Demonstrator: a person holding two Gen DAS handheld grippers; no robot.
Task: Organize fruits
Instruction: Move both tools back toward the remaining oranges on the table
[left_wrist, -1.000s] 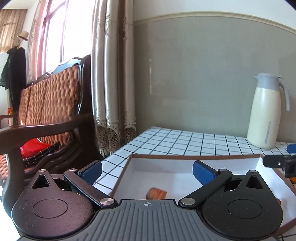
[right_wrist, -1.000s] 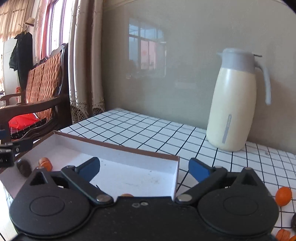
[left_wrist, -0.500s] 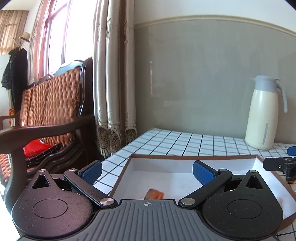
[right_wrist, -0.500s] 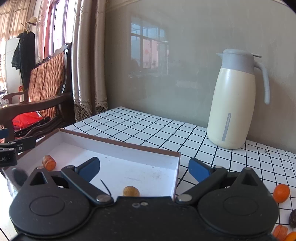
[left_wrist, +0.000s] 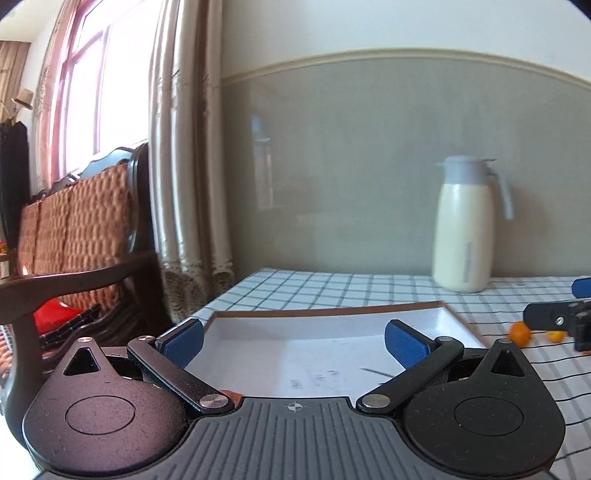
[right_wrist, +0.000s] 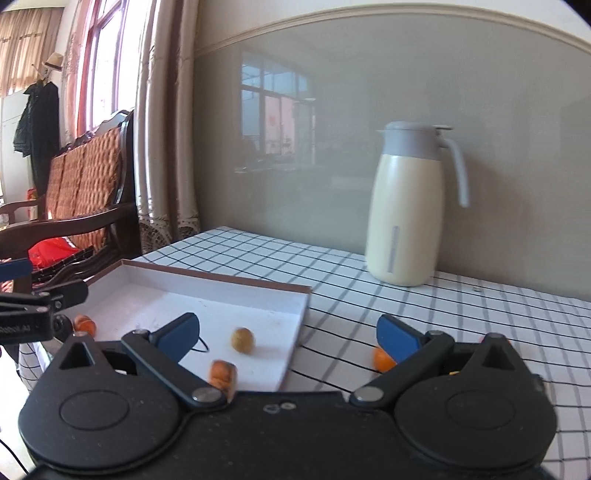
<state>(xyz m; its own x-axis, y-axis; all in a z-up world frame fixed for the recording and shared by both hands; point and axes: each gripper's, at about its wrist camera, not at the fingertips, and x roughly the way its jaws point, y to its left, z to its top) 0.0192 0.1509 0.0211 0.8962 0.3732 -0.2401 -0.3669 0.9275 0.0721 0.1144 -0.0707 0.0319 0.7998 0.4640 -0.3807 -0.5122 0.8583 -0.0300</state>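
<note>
**Desk:** What is happening on the checked surface (right_wrist: 424, 306)?

**Me:** I am holding my left tool (left_wrist: 293, 341) spread wide and empty over the near end of the white tray (left_wrist: 332, 321). My right tool (right_wrist: 286, 334) is also gaping with nothing between its fingers, hanging over the tray's right edge.

**Desk:** And where is the fruit sitting?

**Me:** A tan round fruit (right_wrist: 242, 340) is lying inside the tray, with an orange-brown piece (right_wrist: 222, 373) just in front of it and another orange one (right_wrist: 85, 324) near the left side. A small orange fruit (right_wrist: 382, 359) is resting on the surface outside the tray, partly behind my right tool's right finger. A cream jug (right_wrist: 408, 214) is standing upright by the wall, well apart from the tray.
</note>
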